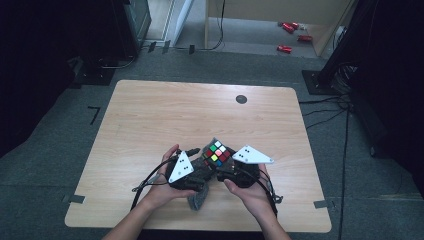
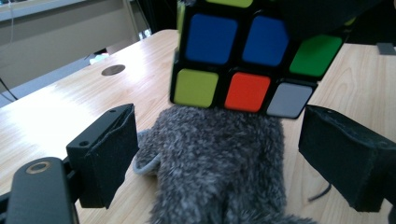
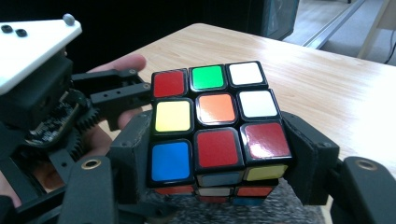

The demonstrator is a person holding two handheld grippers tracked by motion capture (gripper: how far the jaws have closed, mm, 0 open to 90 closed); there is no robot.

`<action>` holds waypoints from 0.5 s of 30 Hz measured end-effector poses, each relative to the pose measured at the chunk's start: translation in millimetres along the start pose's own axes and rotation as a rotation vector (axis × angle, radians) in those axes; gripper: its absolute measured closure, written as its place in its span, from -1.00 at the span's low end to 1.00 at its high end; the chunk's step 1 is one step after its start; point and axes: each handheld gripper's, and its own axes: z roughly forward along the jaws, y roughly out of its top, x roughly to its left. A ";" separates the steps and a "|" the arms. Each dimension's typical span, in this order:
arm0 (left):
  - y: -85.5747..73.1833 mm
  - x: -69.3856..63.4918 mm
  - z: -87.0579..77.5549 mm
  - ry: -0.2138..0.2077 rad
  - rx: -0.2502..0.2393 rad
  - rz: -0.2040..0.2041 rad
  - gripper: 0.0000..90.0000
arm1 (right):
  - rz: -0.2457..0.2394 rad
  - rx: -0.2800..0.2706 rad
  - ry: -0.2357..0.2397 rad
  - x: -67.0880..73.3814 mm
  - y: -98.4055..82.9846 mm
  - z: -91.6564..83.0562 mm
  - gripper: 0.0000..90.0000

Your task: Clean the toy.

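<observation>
**Holding a colour cube above a grey cloth**

Gripping the colour cube (image 3: 215, 126) between its two black jaws, the right gripper (image 1: 226, 169) keeps it lifted just over the near middle of the wooden table (image 1: 150, 115); we see the pads pressed flat against the cube's two opposite sides in the right gripper view. The face turned toward that camera shows red, green and white along the far row, yellow, orange and white in the middle, and blue with two reds nearest.

Directly beneath the cube we find a fuzzy grey cloth (image 2: 215, 168), lying on the tabletop. In the left gripper view the cube's lower edge sits right at the cloth's top; we cannot tell whether they touch.

The left gripper (image 1: 200, 172) stands with its jaws apart, one on each side of the cloth, pressing on nothing. We see both grippers close together in the high view, each in a hand.

Farther out, a small dark round disc (image 1: 241, 99) sits in the tabletop near its far edge.
</observation>
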 end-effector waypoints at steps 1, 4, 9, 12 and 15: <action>0.0 -0.8 0.5 0.001 -0.001 0.002 -0.71 | 0.008 0.002 0.004 0.9 0.1 0.4 -0.24; -0.5 -3.0 2.7 0.017 0.004 0.013 -0.68 | 0.025 0.007 0.009 3.5 -0.4 2.3 -0.24; -1.4 -6.3 6.1 0.036 -0.003 0.024 -0.64 | 0.054 0.028 -0.002 4.5 -5.0 7.4 -0.24; -0.9 -6.9 5.8 0.043 -0.023 0.020 -0.58 | 0.077 0.034 0.005 3.7 -8.2 10.4 -0.24; -0.8 -7.0 5.0 0.046 -0.040 0.025 -0.46 | 0.111 0.035 0.020 3.2 -10.6 13.0 -0.24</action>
